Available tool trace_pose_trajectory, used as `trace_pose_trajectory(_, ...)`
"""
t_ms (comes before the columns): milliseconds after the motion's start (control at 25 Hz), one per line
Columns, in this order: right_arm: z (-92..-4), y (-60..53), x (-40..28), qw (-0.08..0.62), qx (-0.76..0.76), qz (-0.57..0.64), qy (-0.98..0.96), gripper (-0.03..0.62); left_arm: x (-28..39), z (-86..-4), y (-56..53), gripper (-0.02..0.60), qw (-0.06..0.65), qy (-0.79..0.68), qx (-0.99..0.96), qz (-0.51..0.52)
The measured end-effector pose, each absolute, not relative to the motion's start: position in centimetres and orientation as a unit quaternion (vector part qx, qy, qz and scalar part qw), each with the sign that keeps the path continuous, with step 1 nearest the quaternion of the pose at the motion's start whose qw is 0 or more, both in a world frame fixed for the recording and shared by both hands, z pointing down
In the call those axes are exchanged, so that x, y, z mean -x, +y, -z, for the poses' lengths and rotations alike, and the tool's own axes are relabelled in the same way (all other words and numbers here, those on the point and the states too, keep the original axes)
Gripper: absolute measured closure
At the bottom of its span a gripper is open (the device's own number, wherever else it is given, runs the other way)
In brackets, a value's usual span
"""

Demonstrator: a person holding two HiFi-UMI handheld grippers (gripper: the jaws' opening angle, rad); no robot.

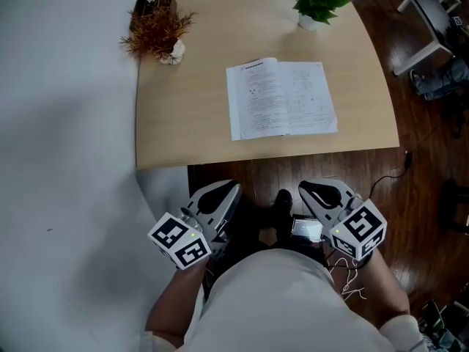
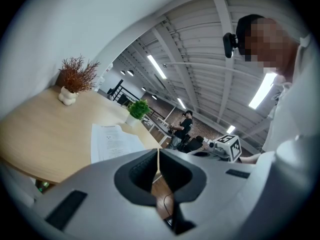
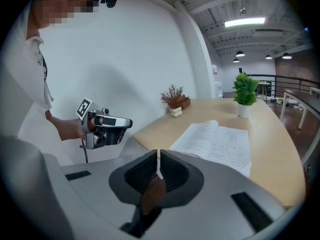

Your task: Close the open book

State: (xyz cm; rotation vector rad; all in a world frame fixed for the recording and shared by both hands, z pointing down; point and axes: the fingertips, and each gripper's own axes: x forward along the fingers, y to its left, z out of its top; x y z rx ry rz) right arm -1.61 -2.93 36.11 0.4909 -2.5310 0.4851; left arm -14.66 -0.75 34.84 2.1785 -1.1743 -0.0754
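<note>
Head view, read from left to right. At the far left corner of the pale wooden worktop (image 1: 190,116) stands a dried plant (image 1: 156,26) with reddish-brown stems. Below it, short of the worktop's near edge and close to the person's body, the left tongs (image 1: 223,193) are held with their jaws pressed together on nothing; the left gripper view shows only a thin slit between them. The open book (image 1: 281,97) lies flat, pages up, right of the worktop's middle and near its front edge, well apart from both tongs. A green plant (image 1: 316,0) in a white pot stands behind the book at the far edge. At the right, the right tongs (image 1: 316,191) are likewise narrowed to a slit and empty.

Stage: the task appears not yet begun, and the book is untouched. The next move probably calls for reaching over the worktop edge, opening one pair of tongs, catching the outer edge of one half of the book and swinging it over the spine.
</note>
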Motion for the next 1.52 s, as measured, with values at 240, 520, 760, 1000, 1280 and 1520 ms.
trace_pose_trajectory(240, -37.6, -4.0, 4.1, 0.283, -0.161, -0.151, -0.933, 0.591, 15.4, -36.3, -2.0, 0.583, 0.340, -0.451, -0.824, 0.035)
trace_pose_trajectory(520, -40.9, -6.0, 6.2, 0.327, -0.148, -0.109, -0.927, 0.591, 15.9, -38.8, -2.7, 0.583, 0.356, -0.443, -0.823, 0.021)
trace_pose_trajectory(760, -43.2, -7.4, 8.4, 0.353, -0.132, -0.085, -0.922, 0.591, 16.5, -40.6, -3.8, 0.583, 0.368, -0.441, -0.818, 0.020)
trace_pose_trajectory(1000, -45.1, -8.5, 10.6, 0.378, -0.119, -0.038, -0.917, 0.591, 17.3, -42.3, -4.8, 0.583, 0.381, -0.445, -0.810, 0.022)
trace_pose_trajectory(1280, -47.5, -10.3, 13.5, 0.436, -0.088, 0.158, -0.882, 0.591, 17.7, -44.5, -6.1, 0.583, 0.399, -0.444, -0.802, 0.023)
trace_pose_trajectory(1520, -50.1, -10.6, 15.6, 0.467, -0.044, 0.234, -0.852, 0.556, 18.0, -45.9, -6.8, 0.583, 0.410, -0.442, -0.797, 0.025)
